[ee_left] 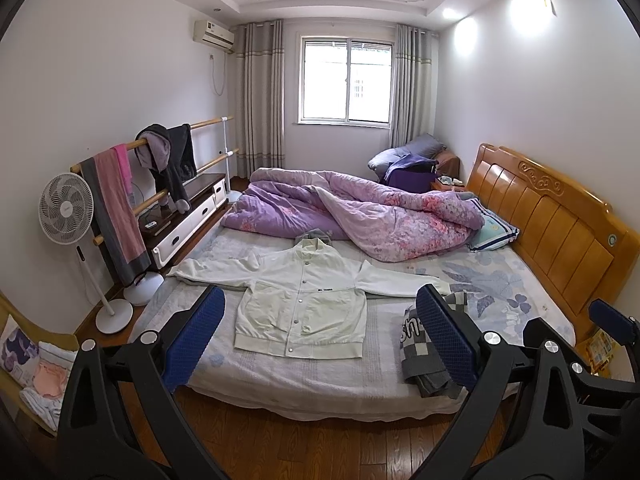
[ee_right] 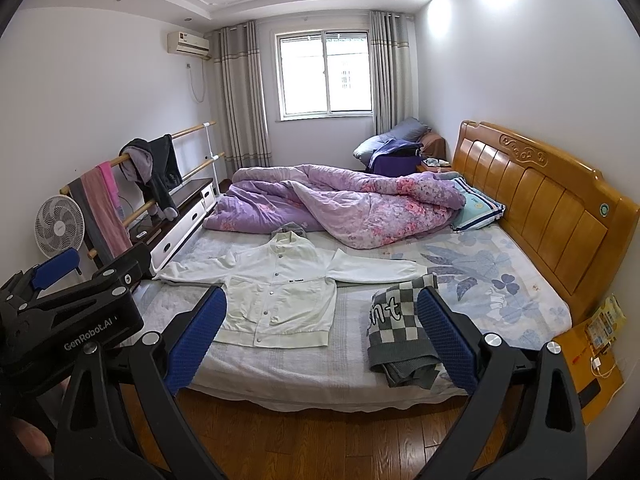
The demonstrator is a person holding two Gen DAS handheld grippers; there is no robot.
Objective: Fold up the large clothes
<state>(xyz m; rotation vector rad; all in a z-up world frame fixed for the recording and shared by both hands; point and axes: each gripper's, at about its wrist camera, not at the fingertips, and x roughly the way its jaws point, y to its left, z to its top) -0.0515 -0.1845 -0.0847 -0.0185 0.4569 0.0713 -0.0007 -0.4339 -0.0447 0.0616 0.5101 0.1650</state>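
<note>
A white button-up jacket [ee_left: 300,300] lies flat and face up on the bed [ee_left: 304,384], sleeves spread to both sides. It also shows in the right wrist view [ee_right: 276,292]. A folded grey-and-white checked garment [ee_left: 426,356] lies to its right near the bed's front edge, also in the right wrist view [ee_right: 400,332]. My left gripper [ee_left: 320,340] is open and empty, held above the floor in front of the bed. My right gripper [ee_right: 320,340] is open and empty, beside it on the right.
A crumpled purple floral quilt [ee_left: 352,212] covers the far half of the bed. A wooden headboard [ee_left: 552,224] is at the right. A standing fan [ee_left: 66,208], a clothes rail [ee_left: 132,184] and a low cabinet [ee_left: 188,216] line the left wall.
</note>
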